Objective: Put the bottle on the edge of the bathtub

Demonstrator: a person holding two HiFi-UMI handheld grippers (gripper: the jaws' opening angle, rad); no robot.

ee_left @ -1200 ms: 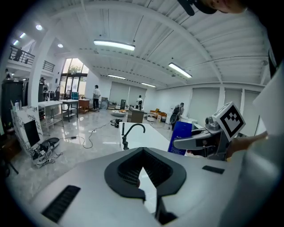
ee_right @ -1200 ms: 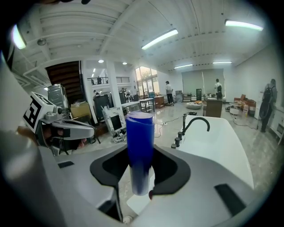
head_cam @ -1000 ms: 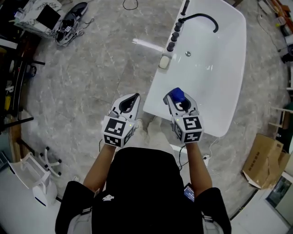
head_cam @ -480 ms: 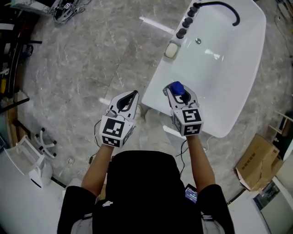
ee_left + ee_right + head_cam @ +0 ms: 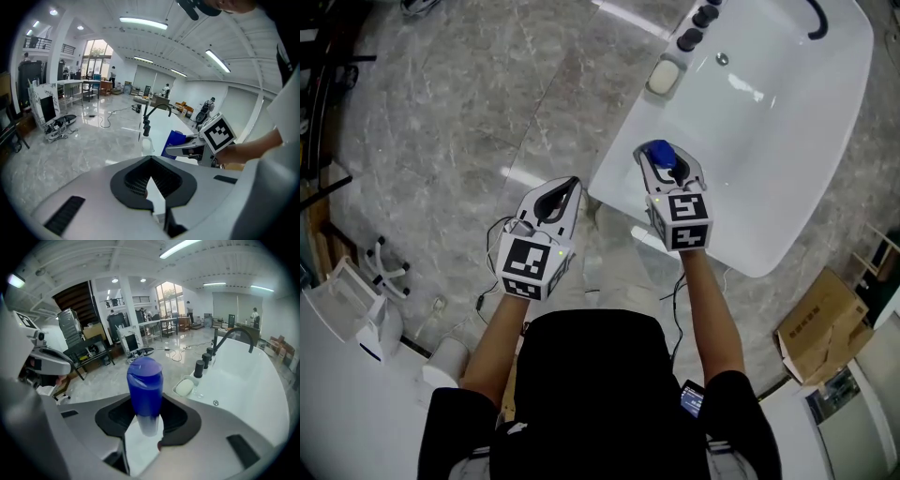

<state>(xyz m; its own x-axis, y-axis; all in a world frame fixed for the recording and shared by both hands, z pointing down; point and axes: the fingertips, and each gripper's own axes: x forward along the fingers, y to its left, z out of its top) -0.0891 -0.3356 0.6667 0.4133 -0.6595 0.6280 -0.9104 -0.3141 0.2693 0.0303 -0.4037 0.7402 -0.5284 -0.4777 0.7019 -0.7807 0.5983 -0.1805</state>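
Over the bathtub's [image 5: 623,141] near left corner, grips a blue flip-cap bottle [image 5: 660,153] in the right gripper [image 5: 667,171]. Jaws pressed on the bottle's pale lower end, cap end pointing away from the hand, exact tilt hard to judge. Hangs just inside the left rim, apparently clear of the tub.

Holds the left gripper [image 5: 555,199] over the marble floor [image 5: 487,112] beside that corner, tips closed together on nothing.

Farther along the left rim: a soap dish [image 5: 663,77], then dark knobs [image 5: 698,23] toward the far end.

Looks to be the carry, set-down not yet made. Next calls for:
- shifting left over the flat rim, short of the soap dish;
- bringing the base down square until it seats;
- parting the jaws gently and backing away without nudging the bottle into the basin.
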